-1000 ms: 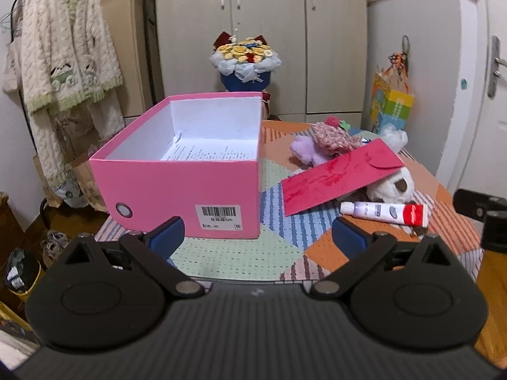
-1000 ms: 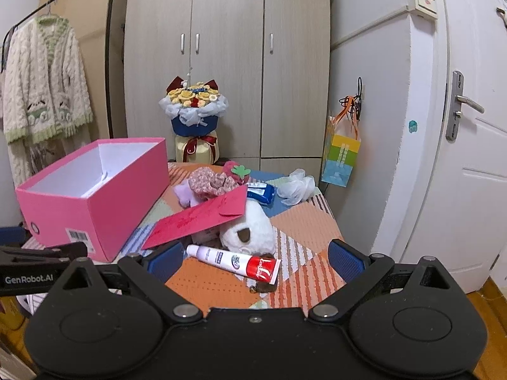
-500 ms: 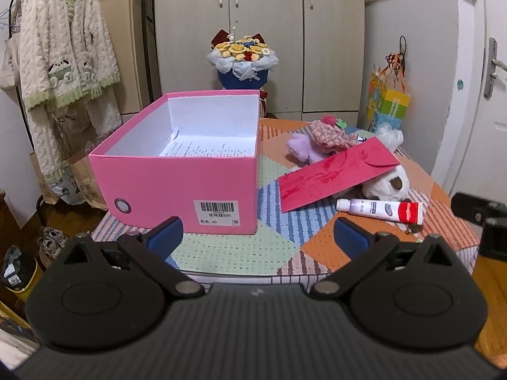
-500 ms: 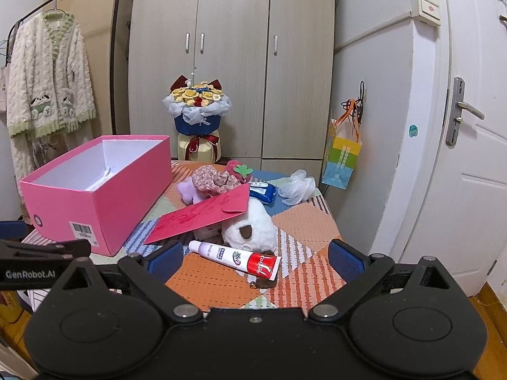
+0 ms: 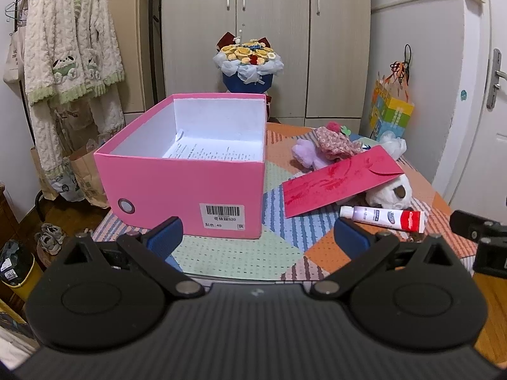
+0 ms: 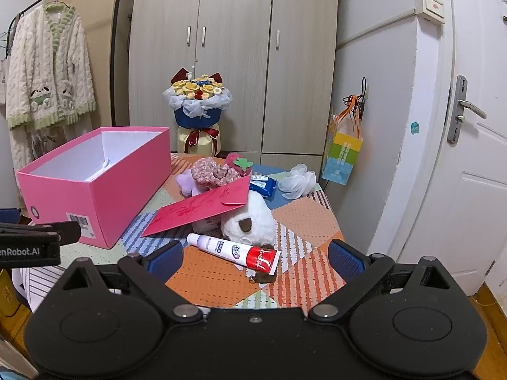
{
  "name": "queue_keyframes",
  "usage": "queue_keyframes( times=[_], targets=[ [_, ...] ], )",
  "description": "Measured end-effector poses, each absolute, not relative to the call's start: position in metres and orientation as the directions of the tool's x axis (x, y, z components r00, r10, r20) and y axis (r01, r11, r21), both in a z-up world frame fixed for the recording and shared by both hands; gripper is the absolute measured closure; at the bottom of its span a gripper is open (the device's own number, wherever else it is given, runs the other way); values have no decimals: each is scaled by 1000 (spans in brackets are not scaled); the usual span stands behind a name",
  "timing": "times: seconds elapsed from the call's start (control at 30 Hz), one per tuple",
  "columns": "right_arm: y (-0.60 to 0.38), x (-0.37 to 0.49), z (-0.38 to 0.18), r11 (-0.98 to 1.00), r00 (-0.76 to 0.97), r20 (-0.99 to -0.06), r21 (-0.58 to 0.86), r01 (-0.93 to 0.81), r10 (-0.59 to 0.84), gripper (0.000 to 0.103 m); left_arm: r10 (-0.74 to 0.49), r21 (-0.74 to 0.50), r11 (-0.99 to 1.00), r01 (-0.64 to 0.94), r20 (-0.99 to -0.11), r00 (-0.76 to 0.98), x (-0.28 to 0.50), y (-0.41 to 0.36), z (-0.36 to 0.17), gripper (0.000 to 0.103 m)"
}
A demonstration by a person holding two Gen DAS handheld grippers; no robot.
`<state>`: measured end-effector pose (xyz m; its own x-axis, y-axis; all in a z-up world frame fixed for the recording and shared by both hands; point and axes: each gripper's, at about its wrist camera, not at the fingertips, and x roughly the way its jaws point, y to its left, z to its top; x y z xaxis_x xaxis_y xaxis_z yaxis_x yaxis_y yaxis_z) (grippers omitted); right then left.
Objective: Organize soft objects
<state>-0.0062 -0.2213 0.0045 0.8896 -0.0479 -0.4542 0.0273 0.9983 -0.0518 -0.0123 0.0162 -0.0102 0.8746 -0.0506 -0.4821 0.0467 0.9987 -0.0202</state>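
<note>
Patchwork cloth in orange, green and blue covers the table [image 5: 285,253], which stands before grey wardrobe doors. At far left a cream knitted cardigan [image 5: 69,41] hangs on a rail. On the table's left side sits an open pink box [image 5: 190,186] with a printed sheet inside. Behind it stands a flower bouquet [image 5: 247,63]. Right of the box lie the soft things: a lilac plush [image 5: 304,153] touching a floral fabric piece [image 6: 215,171], and a white plush toy [image 6: 253,221] partly under a red envelope [image 5: 339,183] that leans on it. A toothpaste tube [image 6: 237,251] lies just in front of the toy. Further right are a blue packet [image 6: 263,185] and a white mesh puff [image 6: 298,182]. A colourful paper bag [image 6: 343,155] hangs on the wall.

The left gripper [image 5: 258,236] hovers at the table's near edge, fingers spread wide, holding nothing. The right gripper [image 6: 255,253] hovers likewise, spread and empty, facing the tube.
</note>
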Motion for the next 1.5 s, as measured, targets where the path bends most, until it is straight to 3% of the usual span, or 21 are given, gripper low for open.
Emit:
queue_keyframes(
  times=[0.7, 0.9, 1.1, 1.2, 1.37, 1.5],
  targets=[
    [-223, -13, 4, 999, 899, -437, -49, 6, -27, 4, -55, -39, 998, 41, -499, 865, -10, 16, -13, 0],
    [-230, -16, 4, 999, 923, -382, 1, -48, 45, 4, -65, -85, 996, 29, -465, 883, -14, 17, -10, 1],
    [-252, -1, 6, 986, 942, -292, 82, -148, 165, 4, -111, -115, 991, 72, -386, 916, -11, 7, -5, 5],
    [-254, 13, 3, 978, 929, -306, 91, -189, 208, 7, -158, -89, 987, 135, -355, 922, -6, -5, -13, 9],
    [-257, 41, -7, 951, 879, -368, 173, -256, 304, 14, -199, -44, 979, 198, -390, 899, 14, -28, -35, 23],
    [-257, 61, -14, 942, 854, -401, 181, -281, 332, 16, -228, 10, 967, 254, -412, 883, 31, -47, -50, 29]
  ],
)
